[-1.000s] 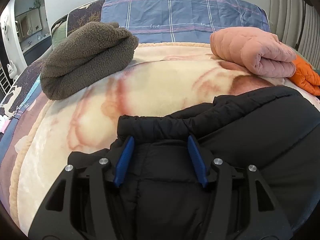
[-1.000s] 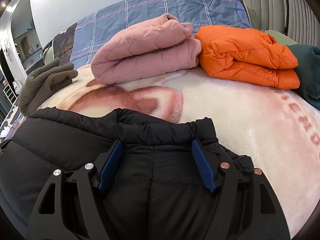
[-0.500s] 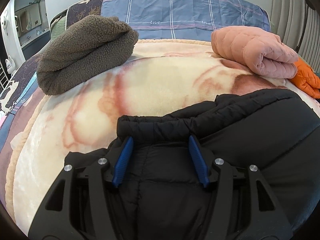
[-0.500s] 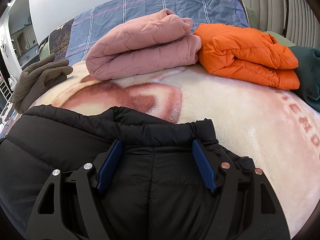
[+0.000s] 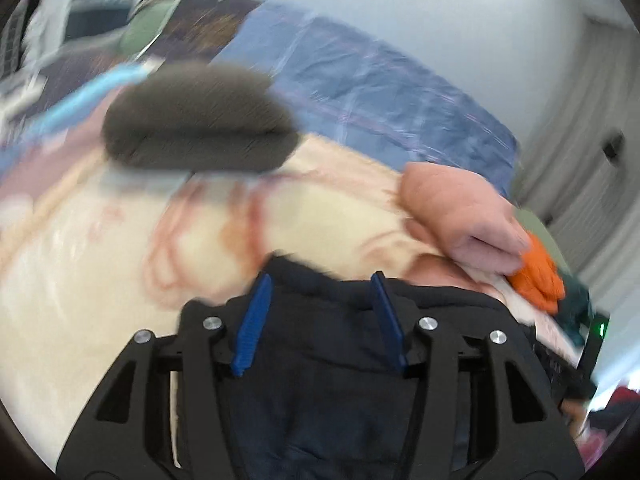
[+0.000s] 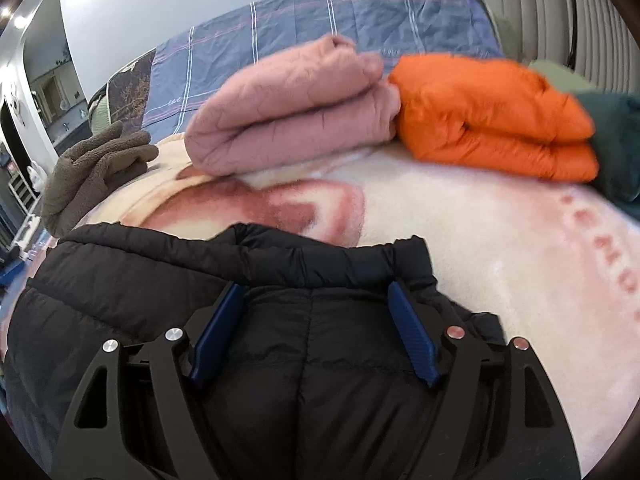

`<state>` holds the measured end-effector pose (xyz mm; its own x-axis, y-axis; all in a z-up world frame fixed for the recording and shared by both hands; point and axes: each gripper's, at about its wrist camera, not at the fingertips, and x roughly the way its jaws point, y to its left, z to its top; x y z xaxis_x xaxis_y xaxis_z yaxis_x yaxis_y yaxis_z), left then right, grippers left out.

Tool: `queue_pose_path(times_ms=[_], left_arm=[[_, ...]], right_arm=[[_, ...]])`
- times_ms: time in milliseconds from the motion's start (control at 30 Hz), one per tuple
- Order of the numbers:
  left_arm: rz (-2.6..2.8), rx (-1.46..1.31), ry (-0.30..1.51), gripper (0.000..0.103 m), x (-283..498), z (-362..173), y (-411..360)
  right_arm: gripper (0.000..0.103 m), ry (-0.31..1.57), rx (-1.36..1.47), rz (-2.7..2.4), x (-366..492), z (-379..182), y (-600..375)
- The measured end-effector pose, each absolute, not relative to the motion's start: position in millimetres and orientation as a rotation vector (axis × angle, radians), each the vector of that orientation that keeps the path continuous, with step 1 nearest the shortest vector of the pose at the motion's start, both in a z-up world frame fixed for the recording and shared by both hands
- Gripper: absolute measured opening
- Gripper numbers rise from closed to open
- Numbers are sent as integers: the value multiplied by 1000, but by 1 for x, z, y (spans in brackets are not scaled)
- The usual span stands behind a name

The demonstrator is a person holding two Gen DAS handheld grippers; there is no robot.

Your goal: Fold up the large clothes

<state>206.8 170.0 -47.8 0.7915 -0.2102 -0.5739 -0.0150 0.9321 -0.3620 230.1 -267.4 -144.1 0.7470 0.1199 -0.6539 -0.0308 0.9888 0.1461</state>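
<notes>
Soft cream blanket (image 6: 500,248) covers the bed, with a pink bundle (image 6: 296,112), an orange bundle (image 6: 492,120) and a brown fleece (image 5: 196,120) already folded at the far side. My black coat (image 6: 280,380) lies near me. My right gripper (image 6: 316,296) has its fingers wide apart with the puffy edge between them. My left gripper (image 5: 320,288) looks the same, but that view is blurry, so I may be wrong. I should lift both sides evenly so the fold lands straight.
</notes>
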Motion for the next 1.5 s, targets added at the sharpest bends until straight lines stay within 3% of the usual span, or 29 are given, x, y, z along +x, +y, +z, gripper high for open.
queue_pose_path(times_ms=[200, 367, 467, 533, 1400, 1433, 1500], left_arm=[[-229, -207, 628, 55, 223, -13, 92], [-155, -92, 706, 58, 247, -42, 47], [-35, -55, 800, 70, 259, -85, 53], [-66, -174, 802, 70, 257, -93, 70], [-68, -118, 811, 70, 264, -112, 67], [-72, -124, 809, 70, 263, -112, 68], [-77, -129, 805, 70, 262, -111, 69]], right_arm=[[76, 649, 221, 161, 211, -89, -228], [76, 683, 226, 220, 217, -89, -186], [76, 795, 218, 215, 239, -143, -169], [76, 760, 179, 195, 239, -157, -163], [77, 843, 40, 105, 252, -166, -145], [76, 852, 43, 90, 250, -163, -144], [53, 868, 119, 59, 238, -146, -146]])
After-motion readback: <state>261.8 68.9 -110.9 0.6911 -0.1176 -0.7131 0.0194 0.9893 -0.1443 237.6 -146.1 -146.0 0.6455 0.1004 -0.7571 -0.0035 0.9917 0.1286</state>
